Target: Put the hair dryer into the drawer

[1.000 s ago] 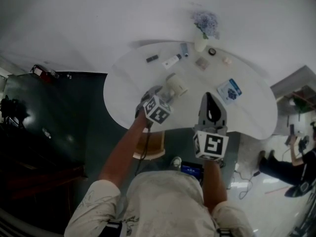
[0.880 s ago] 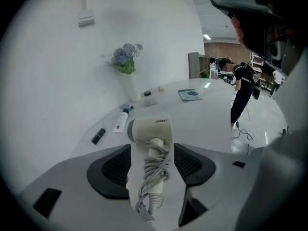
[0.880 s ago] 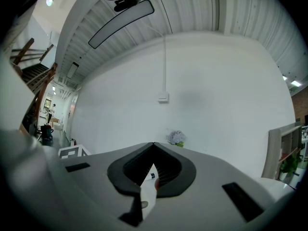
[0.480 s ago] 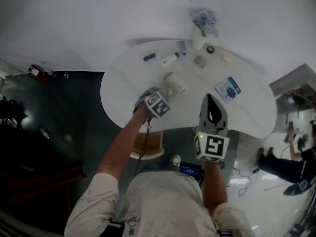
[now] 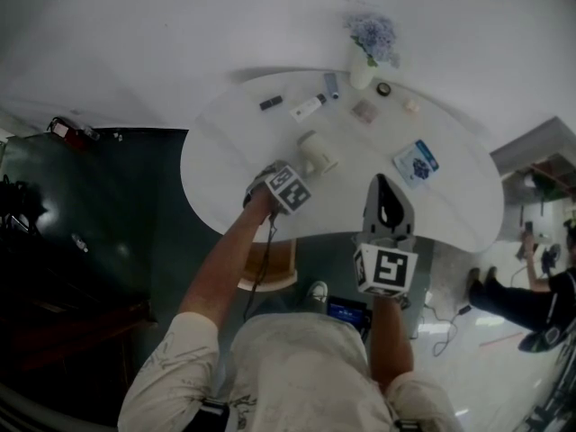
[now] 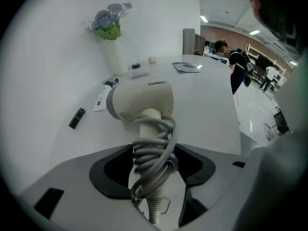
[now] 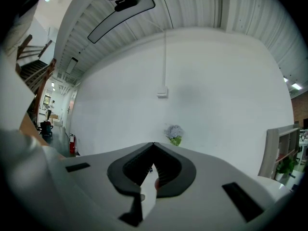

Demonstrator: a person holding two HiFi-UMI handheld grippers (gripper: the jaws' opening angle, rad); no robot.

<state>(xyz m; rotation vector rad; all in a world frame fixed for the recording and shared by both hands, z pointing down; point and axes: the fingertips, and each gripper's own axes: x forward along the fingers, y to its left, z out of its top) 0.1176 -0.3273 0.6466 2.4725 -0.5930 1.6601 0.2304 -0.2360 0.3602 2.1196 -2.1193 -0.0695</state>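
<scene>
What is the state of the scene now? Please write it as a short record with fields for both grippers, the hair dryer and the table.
left gripper: jaws closed on the cord-wrapped handle of the hair dryer
right gripper: jaws together, empty, at the table's near edge
hair dryer: cream, barrel over the table; resting or lifted, cannot tell
table: white, rounded; vase of flowers at its far edge
drawer: not visible in any view
</scene>
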